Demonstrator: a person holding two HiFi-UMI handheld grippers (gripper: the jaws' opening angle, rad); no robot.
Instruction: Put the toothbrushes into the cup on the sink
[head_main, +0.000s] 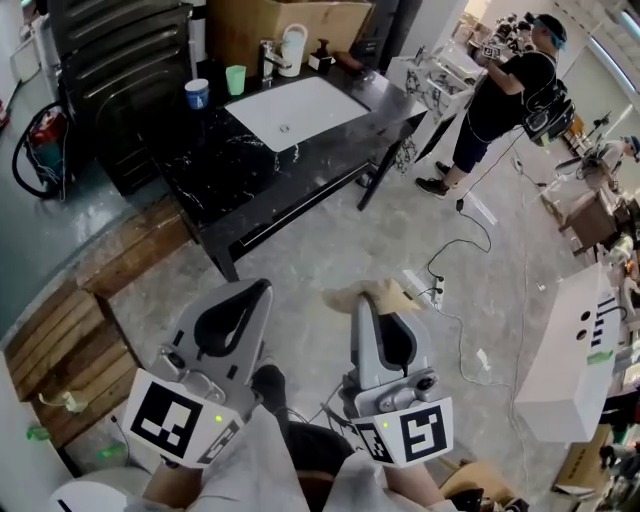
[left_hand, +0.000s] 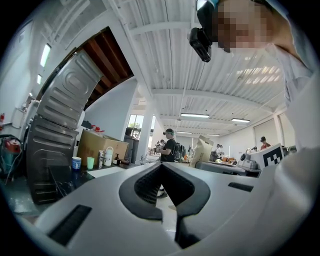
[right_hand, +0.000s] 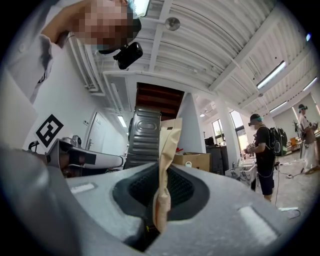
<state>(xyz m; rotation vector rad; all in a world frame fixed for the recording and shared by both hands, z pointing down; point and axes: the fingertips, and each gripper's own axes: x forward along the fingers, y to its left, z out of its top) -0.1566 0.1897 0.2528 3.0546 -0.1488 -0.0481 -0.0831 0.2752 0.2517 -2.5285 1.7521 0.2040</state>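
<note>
In the head view the black marble sink table (head_main: 230, 170) with its white basin (head_main: 297, 110) stands far ahead. On it are a blue cup (head_main: 197, 93) and a green cup (head_main: 235, 79); both cups also show small in the left gripper view, the blue cup (left_hand: 76, 163) beside the green cup (left_hand: 90, 162). My right gripper (head_main: 366, 300) is shut on a long tan paper packet (right_hand: 169, 145), which sticks up between its jaws. My left gripper (head_main: 262, 290) is shut with nothing in it. Both grippers are held low near my body, well short of the table.
A white jug (head_main: 293, 48) and a soap bottle (head_main: 322, 55) stand behind the basin. A person (head_main: 505, 95) stands at the table's right end. Wooden pallets (head_main: 70, 340) lie at the left, cables (head_main: 450, 300) cross the floor, and a white box (head_main: 575, 350) stands at the right.
</note>
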